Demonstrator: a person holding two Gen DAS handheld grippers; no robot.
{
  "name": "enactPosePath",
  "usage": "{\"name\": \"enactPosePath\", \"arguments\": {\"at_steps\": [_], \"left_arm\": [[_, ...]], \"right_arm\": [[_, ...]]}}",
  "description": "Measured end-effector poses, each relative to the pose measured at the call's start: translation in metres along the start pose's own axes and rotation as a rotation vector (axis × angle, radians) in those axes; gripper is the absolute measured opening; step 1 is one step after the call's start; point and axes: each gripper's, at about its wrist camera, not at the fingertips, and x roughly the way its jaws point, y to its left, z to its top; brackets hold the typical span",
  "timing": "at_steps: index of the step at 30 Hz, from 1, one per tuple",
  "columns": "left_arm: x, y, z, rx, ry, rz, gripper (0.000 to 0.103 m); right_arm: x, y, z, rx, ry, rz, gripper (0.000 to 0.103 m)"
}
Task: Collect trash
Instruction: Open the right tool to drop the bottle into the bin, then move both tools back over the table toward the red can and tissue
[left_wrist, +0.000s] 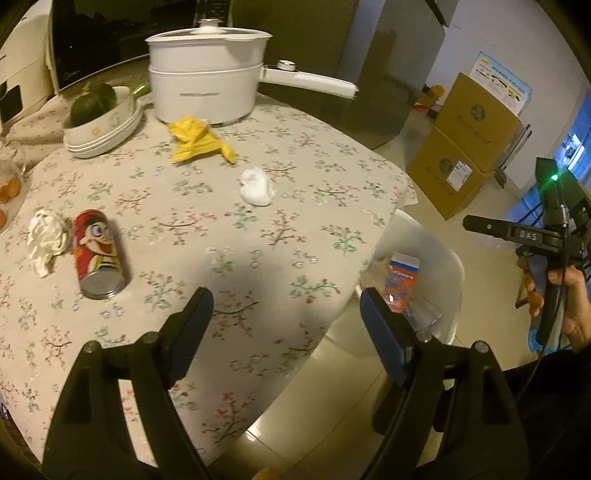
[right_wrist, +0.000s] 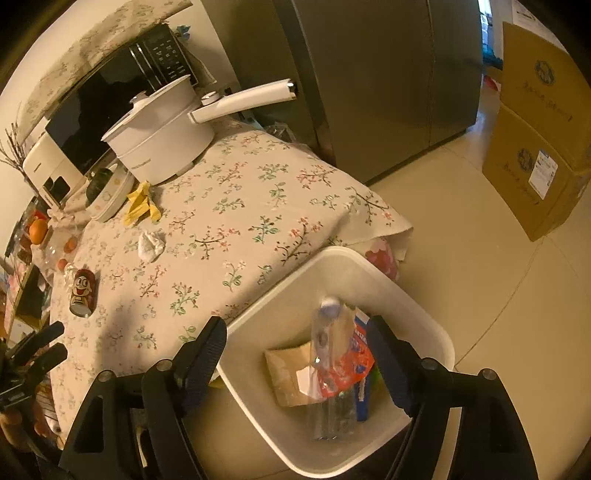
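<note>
Right tongs (right_wrist: 297, 356) hang wide and empty over the white bin (right_wrist: 424, 332) on the floor off the worktop's (left_wrist: 295, 177) near corner, a clear bottle (right_wrist: 328, 354) dropping in blurred. Left tongs (left_wrist: 286, 325), also wide and empty, are nearer the remaining trash: a red cartoon can (left_wrist: 99, 254) on its side, long axis running near to far, by the left edge; tissues (left_wrist: 256, 186) mid-worktop; yellow peel (left_wrist: 199, 140) beyond. Can's lettering unreadable.

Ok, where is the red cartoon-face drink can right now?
The red cartoon-face drink can lies on its side on the floral tablecloth, left in the left wrist view, touching a crumpled white tissue.
</note>
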Motion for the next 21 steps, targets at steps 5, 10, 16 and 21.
{"name": "enactPosePath", "arguments": {"at_steps": [5,10,16,21], "left_arm": [[-0.007,0.016,-0.001,-0.036,-0.012,0.036,0.087],[-0.016,0.031,-0.002,-0.058,-0.033,0.072,0.094],[-0.024,0.055,-0.006,-0.108,-0.044,0.108,0.097],[-0.034,0.077,-0.010,-0.147,-0.066,0.139,0.102]], "right_arm": [[-0.005,0.021,0.001,-0.077,-0.020,-0.022,0.082],[-0.005,0.042,0.001,-0.123,-0.024,-0.016,0.082],[-0.003,0.068,0.007,-0.140,-0.045,-0.003,0.084],[0.004,0.095,0.012,-0.182,-0.051,0.002,0.085]]}}
